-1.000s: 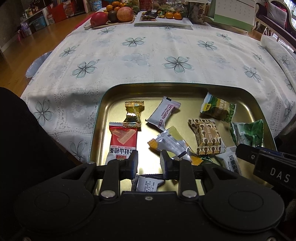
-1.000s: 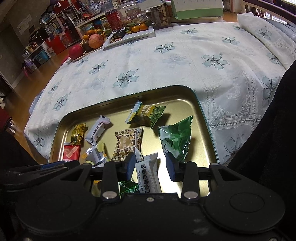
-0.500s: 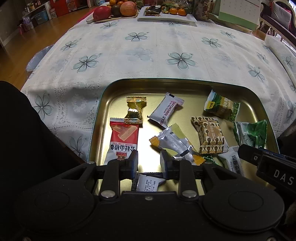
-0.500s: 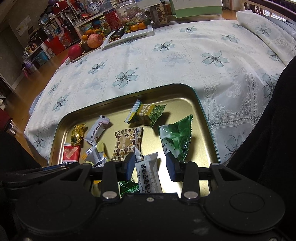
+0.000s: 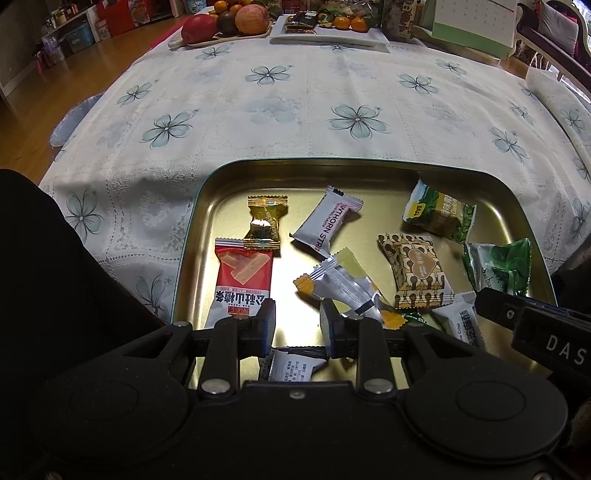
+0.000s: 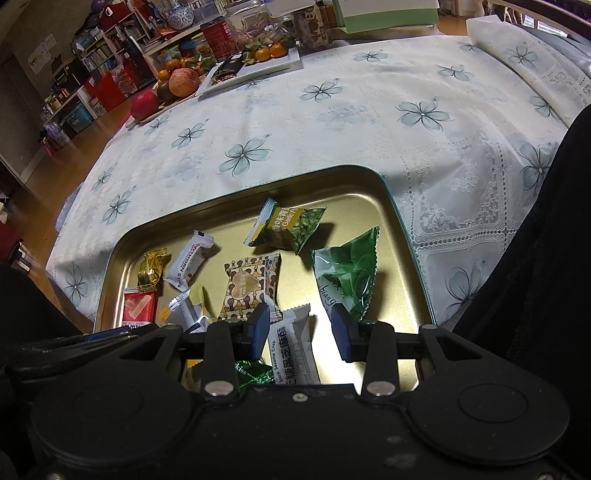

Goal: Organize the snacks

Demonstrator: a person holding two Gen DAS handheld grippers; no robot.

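A gold metal tray (image 5: 207, 206) (image 6: 391, 206) on the flowered tablecloth holds several wrapped snacks: a red packet (image 5: 242, 280), a gold candy (image 5: 264, 221), a white strip packet (image 5: 325, 225), a silver-yellow packet (image 5: 343, 284), a brown patterned packet (image 5: 417, 273) (image 6: 251, 284), two green packets (image 6: 288, 229) (image 6: 347, 277) and a white sesame crisp packet (image 6: 291, 343). My left gripper (image 5: 297, 321) is open and empty over the tray's near edge. My right gripper (image 6: 299, 328) is open and empty above the sesame crisp packet.
At the table's far end stand a board of fruit (image 5: 229, 22) (image 6: 177, 81), a white plate with oranges (image 5: 332, 29) and a green-and-white calendar (image 5: 469, 26). Wooden floor and shelves lie to the left. The right gripper's body (image 5: 535, 332) shows at the left view's right edge.
Both grippers have stayed open over the tray; the left view has tilted slightly, bringing the far end of the table closer. The snacks have not moved.
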